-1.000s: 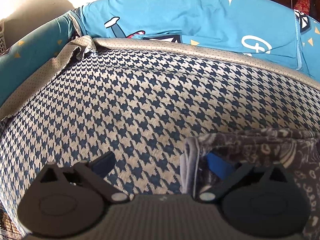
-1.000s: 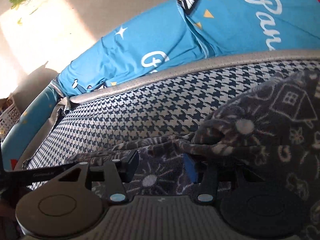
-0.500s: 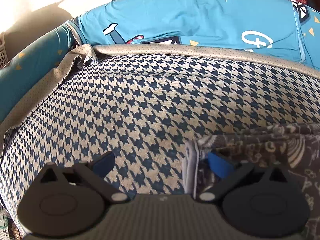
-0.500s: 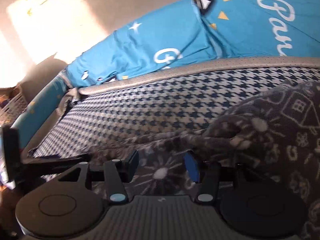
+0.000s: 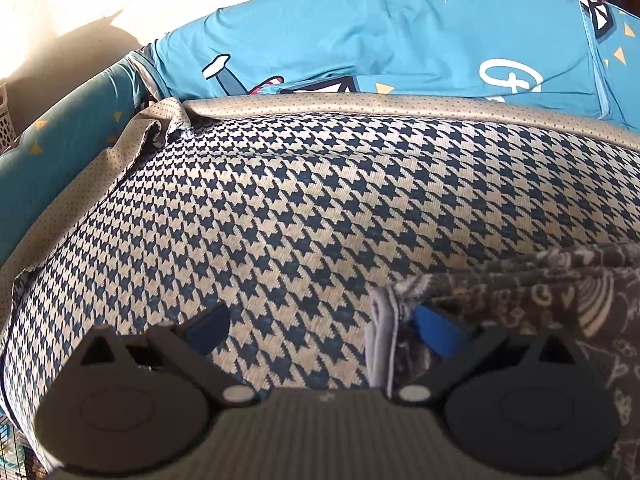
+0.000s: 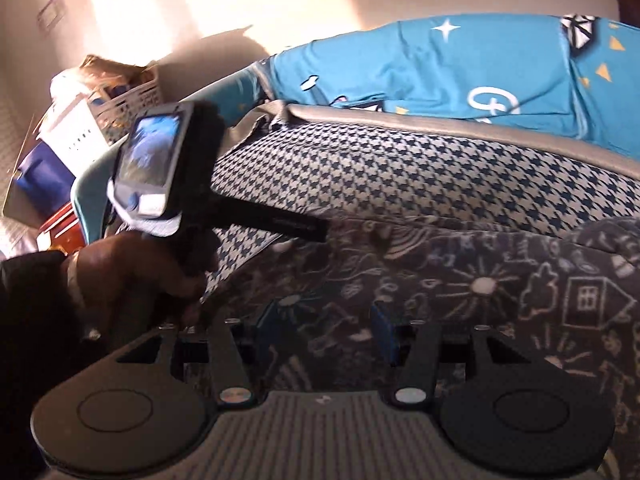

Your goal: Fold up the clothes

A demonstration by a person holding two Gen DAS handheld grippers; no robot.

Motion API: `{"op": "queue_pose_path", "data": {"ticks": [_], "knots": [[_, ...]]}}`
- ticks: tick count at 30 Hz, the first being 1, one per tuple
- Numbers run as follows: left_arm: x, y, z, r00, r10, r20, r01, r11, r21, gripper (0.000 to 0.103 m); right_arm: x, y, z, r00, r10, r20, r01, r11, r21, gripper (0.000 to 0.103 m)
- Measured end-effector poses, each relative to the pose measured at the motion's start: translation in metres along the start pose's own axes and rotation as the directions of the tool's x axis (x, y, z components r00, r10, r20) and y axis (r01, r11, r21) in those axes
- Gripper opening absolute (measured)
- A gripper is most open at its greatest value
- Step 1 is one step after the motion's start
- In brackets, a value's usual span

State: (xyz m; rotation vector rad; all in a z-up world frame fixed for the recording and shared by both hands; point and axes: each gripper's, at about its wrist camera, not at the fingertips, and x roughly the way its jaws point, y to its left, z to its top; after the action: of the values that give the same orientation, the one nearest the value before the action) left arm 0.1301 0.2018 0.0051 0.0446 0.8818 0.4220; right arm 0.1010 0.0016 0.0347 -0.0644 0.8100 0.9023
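A dark grey garment (image 6: 460, 280) printed with white doodles lies spread on the houndstooth cushion (image 5: 300, 208). My right gripper (image 6: 328, 326) is open low over the garment, which runs flat between its blue pads. In the left wrist view the garment's hemmed corner (image 5: 384, 320) lies just inside the right finger (image 5: 438, 334) of my open left gripper (image 5: 322, 330); bare cushion shows under the rest of the gap. The right wrist view shows the left gripper (image 6: 308, 229) from the side, held by a hand (image 6: 132, 272) at the garment's left edge.
Blue cartoon-print bedding (image 5: 400, 40) is piled behind the cushion, past its grey dotted border (image 5: 360, 106). A white basket (image 6: 128, 100) and boxes (image 6: 44, 176) stand on the floor at the left, by a sunlit wall.
The right wrist view has swung left and pulled back, bringing the left gripper and hand into sight. The bunched fold by the right gripper now lies flatter. The left view barely shifted.
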Motion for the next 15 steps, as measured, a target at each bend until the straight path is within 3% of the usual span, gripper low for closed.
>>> {"op": "queue_pose_path", "data": {"ticks": [9, 15], "knots": [[0.002, 0.0, -0.001, 1.0, 0.0, -0.003, 0.0, 1.0, 0.003, 0.103, 0.018, 0.023, -0.01, 0.999, -0.025, -0.043, 0.019, 0.991, -0.134, 0.052], [-0.012, 0.005, 0.004, 0.998, -0.055, 0.03, 0.056, 0.998, -0.036, 0.103, 0.007, 0.023, -0.008, 1.0, -0.01, -0.009, 0.009, 0.993, -0.117, 0.052]]}}
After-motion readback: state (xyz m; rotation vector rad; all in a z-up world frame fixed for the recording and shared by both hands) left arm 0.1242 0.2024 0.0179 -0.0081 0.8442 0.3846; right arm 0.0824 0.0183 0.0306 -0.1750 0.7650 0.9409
